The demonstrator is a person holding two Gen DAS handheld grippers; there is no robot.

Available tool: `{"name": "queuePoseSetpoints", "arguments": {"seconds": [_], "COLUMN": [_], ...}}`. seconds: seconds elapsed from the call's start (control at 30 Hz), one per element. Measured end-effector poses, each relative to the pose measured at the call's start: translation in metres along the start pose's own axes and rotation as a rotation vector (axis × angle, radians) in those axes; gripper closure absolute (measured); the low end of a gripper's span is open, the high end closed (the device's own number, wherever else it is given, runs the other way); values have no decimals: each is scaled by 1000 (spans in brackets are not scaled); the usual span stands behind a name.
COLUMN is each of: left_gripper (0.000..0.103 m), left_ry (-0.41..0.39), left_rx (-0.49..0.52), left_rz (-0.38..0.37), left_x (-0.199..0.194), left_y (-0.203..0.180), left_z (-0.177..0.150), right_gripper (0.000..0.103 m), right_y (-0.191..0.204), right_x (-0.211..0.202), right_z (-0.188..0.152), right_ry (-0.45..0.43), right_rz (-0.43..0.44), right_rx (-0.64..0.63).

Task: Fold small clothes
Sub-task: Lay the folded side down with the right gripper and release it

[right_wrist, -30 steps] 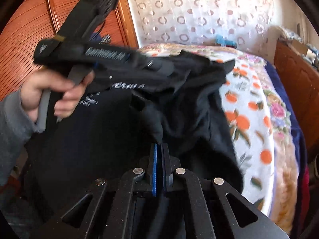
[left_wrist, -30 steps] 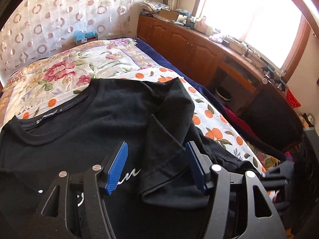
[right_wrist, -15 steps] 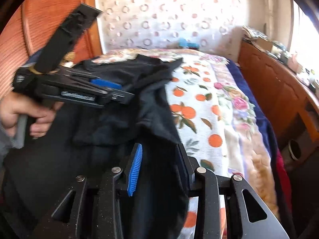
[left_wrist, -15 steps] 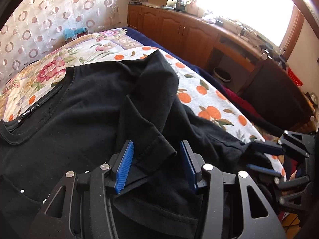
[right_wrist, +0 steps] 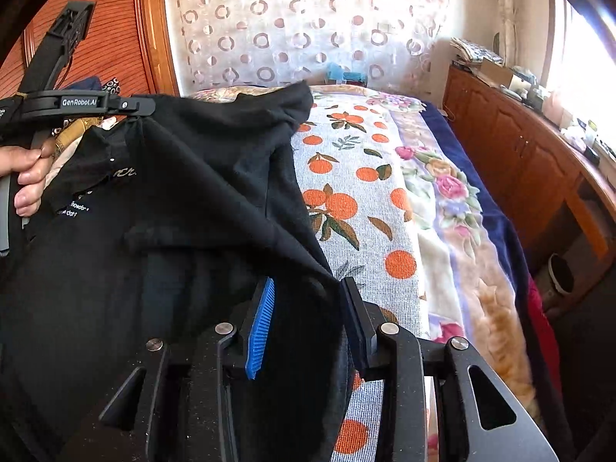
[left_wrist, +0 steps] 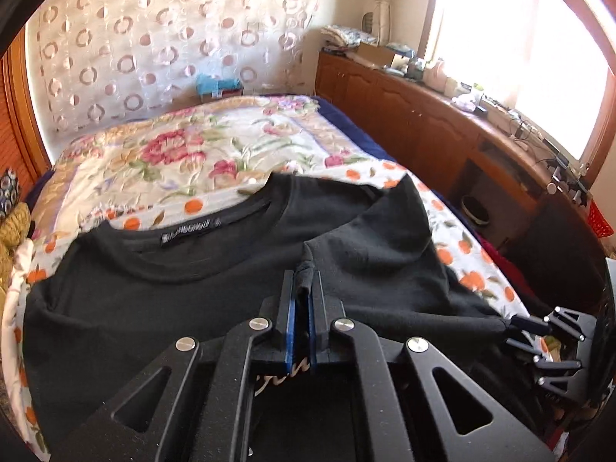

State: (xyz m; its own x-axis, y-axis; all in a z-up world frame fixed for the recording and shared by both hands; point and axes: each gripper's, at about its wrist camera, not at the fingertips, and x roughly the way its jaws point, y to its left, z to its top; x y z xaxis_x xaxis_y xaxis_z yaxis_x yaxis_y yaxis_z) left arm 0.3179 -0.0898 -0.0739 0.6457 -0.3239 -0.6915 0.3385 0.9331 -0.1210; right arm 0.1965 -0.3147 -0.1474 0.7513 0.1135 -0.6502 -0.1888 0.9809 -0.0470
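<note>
Bedroom, w/ a bed point(left_wrist: 238, 146) under a flowery blanket and an orange-print sheet point(right_wrist: 346, 192), sunlight coming in from the right. A black t-shirt point(left_wrist: 173, 281) is spread across the near end of the bed, collar and neck label facing away from the camera.

Closest thing in the left wrist view: the left gripper point(left_wrist: 302, 288), jaws just been closing and now clamped tight on a bunched bit of the shirt's sleeve edge, fabric pinched btwn the blue pads. In the right wrist view that same gripper sits up at top left, a hand point(right_wrist: 27, 169) wrapped round its handle, and the shirt is pulled up off the bed there.

Right gripper point(right_wrist: 308, 308) is partway open, opened up a moment ago. The shirt's side edge drapes btwn the two fingers but the pads aren't pressing on it.

Further back: wooden cabinets point(left_wrist: 415, 115) along the right wall w/ clutter on top, bright window point(left_wrist: 539, 50) above, and a circle-pattern curtain point(left_wrist: 154, 50) behind the bed.
</note>
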Motion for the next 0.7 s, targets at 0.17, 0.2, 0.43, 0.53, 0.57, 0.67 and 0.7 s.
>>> {"name": "queuePoseSetpoints", "arguments": {"seconds": [0.17, 0.2, 0.43, 0.53, 0.57, 0.67, 0.7], "left_gripper": [97, 97, 53, 52, 52, 52, 50], "left_ry": [37, 44, 16, 16, 11, -10, -16], "left_rx": [5, 10, 16, 15, 17, 36, 39], "left_rz": [-17, -5, 19, 14, 20, 33, 23], "left_x": [8, 9, -5, -19, -23, -39, -42], "left_y": [-3, -4, 9, 17, 18, 22, 23], "left_z": [-14, -16, -27, -37, -40, -54, -58], "right_gripper": [66, 66, 66, 66, 66, 66, 66], "right_y": [-4, -5, -8, -7, -6, 5, 13], "right_x": [0, 0, -2, -6, -9, -22, -25], "right_z": [-2, -2, -3, -4, -3, -1, 0], "right_ry": [-4, -4, -14, -20, -27, -52, -59], "right_rz": [10, 13, 29, 34, 33, 105, 130], "right_rx": [1, 3, 13, 5, 7, -8, -26]}}
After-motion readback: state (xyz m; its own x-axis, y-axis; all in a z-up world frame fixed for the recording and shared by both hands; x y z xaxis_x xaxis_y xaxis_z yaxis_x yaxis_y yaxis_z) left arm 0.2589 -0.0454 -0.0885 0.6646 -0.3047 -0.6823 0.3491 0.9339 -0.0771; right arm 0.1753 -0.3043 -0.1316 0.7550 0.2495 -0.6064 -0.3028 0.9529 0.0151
